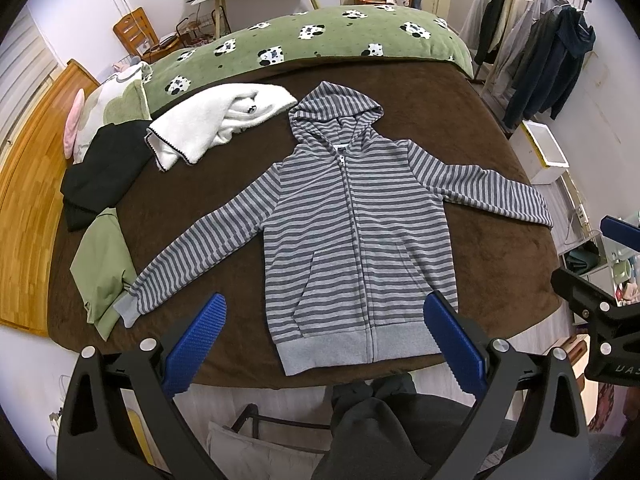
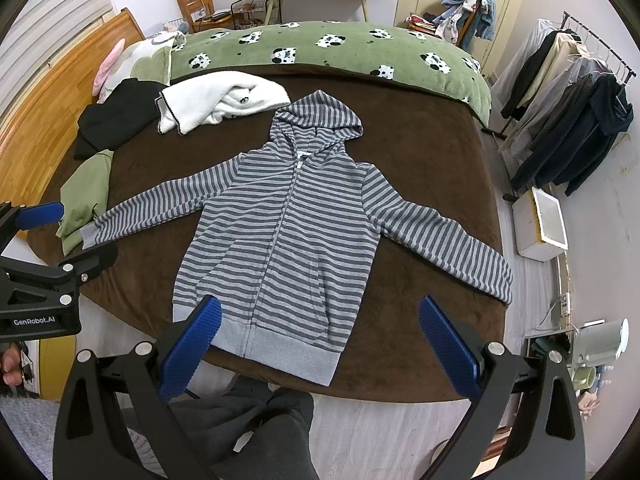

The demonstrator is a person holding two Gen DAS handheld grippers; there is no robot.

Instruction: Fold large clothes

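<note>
A grey striped zip hoodie [image 1: 352,216] lies flat, front up, on the brown bedspread [image 1: 500,248], sleeves spread to both sides, hood towards the far end. It also shows in the right wrist view [image 2: 288,232]. My left gripper [image 1: 324,320] is open and empty, held above the hoodie's hem near the bed's front edge. My right gripper [image 2: 320,320] is open and empty, also above the hem. Each gripper shows at the edge of the other's view.
A white fleece garment [image 1: 224,120], a black garment [image 1: 104,168] and a green garment [image 1: 104,268] lie at the left of the bed. A green panda blanket [image 1: 320,40] lies at the far end. A clothes rack [image 2: 568,120] and a white box [image 2: 540,228] stand to the right.
</note>
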